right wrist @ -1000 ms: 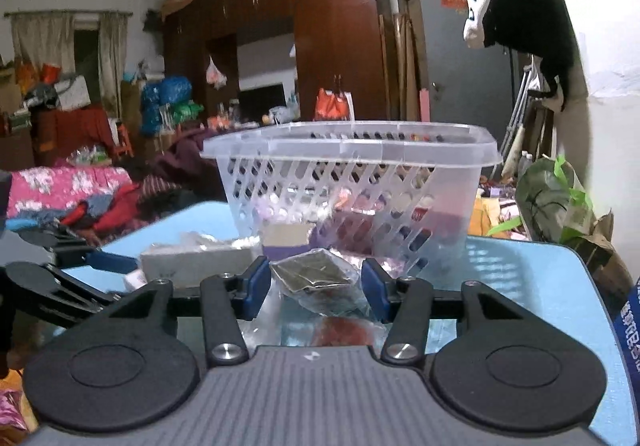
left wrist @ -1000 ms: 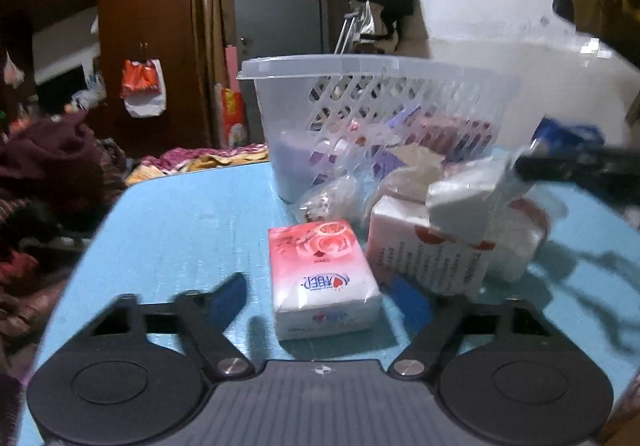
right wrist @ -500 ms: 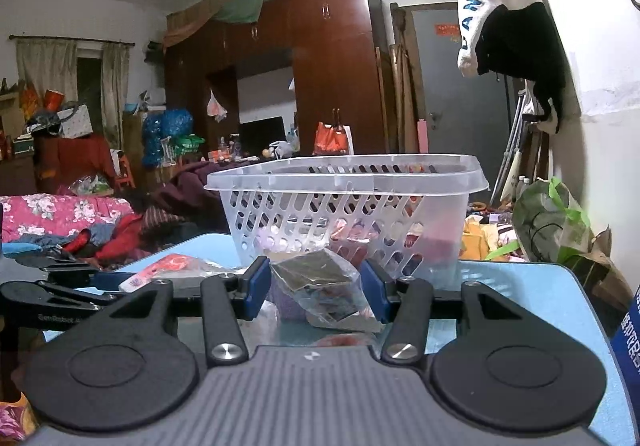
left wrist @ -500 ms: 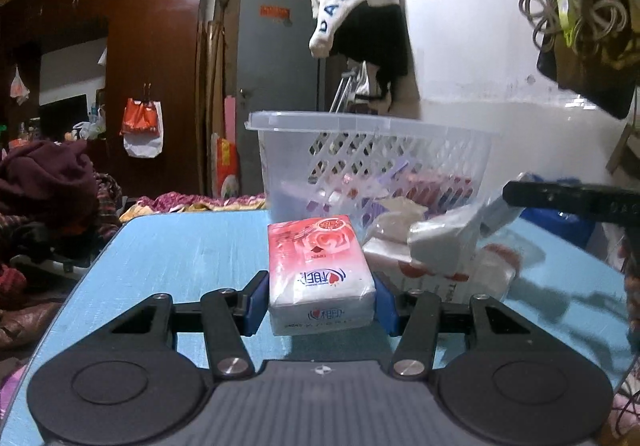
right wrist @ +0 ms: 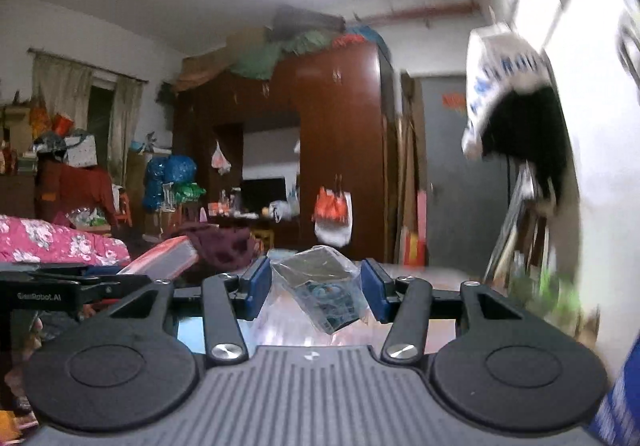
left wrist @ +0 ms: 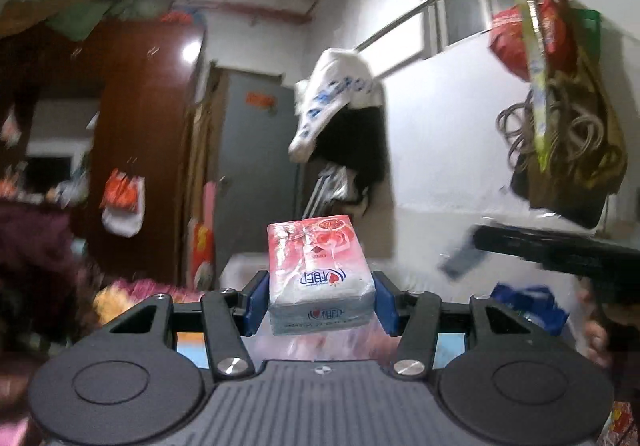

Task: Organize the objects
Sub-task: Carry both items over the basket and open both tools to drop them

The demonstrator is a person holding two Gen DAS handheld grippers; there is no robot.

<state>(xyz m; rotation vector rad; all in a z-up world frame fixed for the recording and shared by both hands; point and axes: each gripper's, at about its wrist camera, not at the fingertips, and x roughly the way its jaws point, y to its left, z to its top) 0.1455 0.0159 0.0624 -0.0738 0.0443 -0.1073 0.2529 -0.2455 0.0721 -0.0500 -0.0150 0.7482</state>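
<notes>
Two grippers, each loaded. Left gripper (left wrist: 321, 300) clamped on pink tissue pack (left wrist: 319, 280), blue pads pressing both sides, pack lifted clear, white basket rim (left wrist: 245, 265) just behind. Right gripper (right wrist: 315, 288) closed on clear plastic bag (right wrist: 320, 296) with dark contents, raised in air. Left gripper's pack (right wrist: 162, 260) visible at left of right view. Wardrobe (right wrist: 340, 149) behind.

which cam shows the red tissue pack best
The left wrist view: the red tissue pack sits centred and close between the left gripper fingers, its printed top and front face showing. The right wrist view shows only a blurred red edge of it, at far left.
</notes>
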